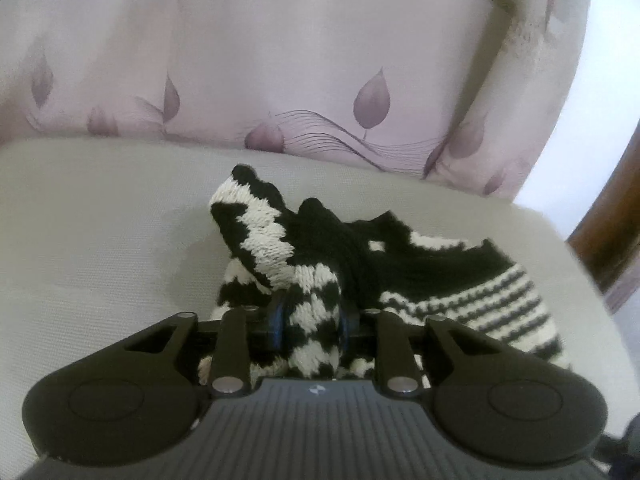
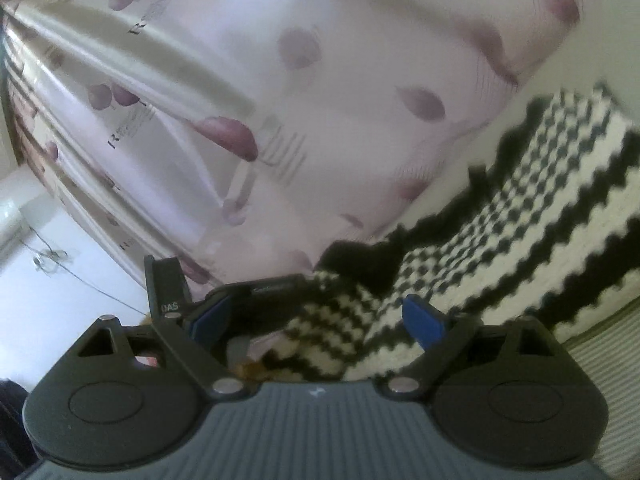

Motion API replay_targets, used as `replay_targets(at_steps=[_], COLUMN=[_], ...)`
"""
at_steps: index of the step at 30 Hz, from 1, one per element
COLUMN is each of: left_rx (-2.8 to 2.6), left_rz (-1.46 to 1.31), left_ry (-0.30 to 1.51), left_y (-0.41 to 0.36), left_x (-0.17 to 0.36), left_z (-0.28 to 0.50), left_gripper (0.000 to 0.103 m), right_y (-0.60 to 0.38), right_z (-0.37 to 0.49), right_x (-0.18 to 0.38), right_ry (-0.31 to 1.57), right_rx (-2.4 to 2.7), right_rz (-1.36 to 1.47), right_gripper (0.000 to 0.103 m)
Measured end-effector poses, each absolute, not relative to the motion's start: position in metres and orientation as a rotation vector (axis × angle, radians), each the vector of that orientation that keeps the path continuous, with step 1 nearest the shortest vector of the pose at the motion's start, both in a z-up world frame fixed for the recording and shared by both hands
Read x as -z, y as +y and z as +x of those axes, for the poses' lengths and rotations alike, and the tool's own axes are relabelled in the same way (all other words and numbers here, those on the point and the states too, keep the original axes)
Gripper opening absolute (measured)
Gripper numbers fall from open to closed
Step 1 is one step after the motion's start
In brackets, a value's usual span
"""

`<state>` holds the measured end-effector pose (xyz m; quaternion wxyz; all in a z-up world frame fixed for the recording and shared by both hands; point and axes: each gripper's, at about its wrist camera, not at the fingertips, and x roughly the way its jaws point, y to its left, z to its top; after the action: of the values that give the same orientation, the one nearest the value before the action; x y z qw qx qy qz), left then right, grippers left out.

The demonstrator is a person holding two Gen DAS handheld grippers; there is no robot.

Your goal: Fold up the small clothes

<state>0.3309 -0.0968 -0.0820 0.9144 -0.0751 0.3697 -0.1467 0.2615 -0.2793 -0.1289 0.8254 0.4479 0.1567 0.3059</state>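
Observation:
A small black-and-white knitted garment (image 1: 320, 256) lies bunched on a grey cushion (image 1: 100, 240). My left gripper (image 1: 314, 322) is shut on a fold of it, with the zigzag knit pinched between the blue pads. In the right wrist view the same garment (image 2: 500, 240) spreads out to the right, blurred. My right gripper (image 2: 320, 320) is open, its blue pads (image 2: 424, 320) wide apart, with an edge of the knit lying between them.
A pink curtain with purple leaf prints (image 1: 280, 60) hangs right behind the cushion and also fills the right wrist view (image 2: 280, 120). A brown wooden piece (image 1: 612, 232) stands at the right. A white surface with a thin cable (image 2: 60, 280) is at lower left.

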Motion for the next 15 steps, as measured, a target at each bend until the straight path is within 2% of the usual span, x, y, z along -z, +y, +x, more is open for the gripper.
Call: replay_targets(at_steps=[1,7,15], left_rx=[0.342,0.474,0.542], left_rz=[-0.211,-0.506,-0.693], left_ry=[0.763,0.766,0.756], left_y=[-0.09,-0.046,-0.017], left_x=[0.083,0.093,0.107], left_z=[0.332,0.34,0.341], left_gripper=[0.042,0.054,0.056], right_y=[-0.276,-0.256,-0.231], right_z=[0.265,0.285,0.333], right_x=[0.128,0.124,0.131], right_ry=[0.337,0.366,0.446], right_rx=[-0.657,-0.74,-0.748], right_rz=[0.965,1.062,1.181], right_gripper=[0.094,0.094,0.094])
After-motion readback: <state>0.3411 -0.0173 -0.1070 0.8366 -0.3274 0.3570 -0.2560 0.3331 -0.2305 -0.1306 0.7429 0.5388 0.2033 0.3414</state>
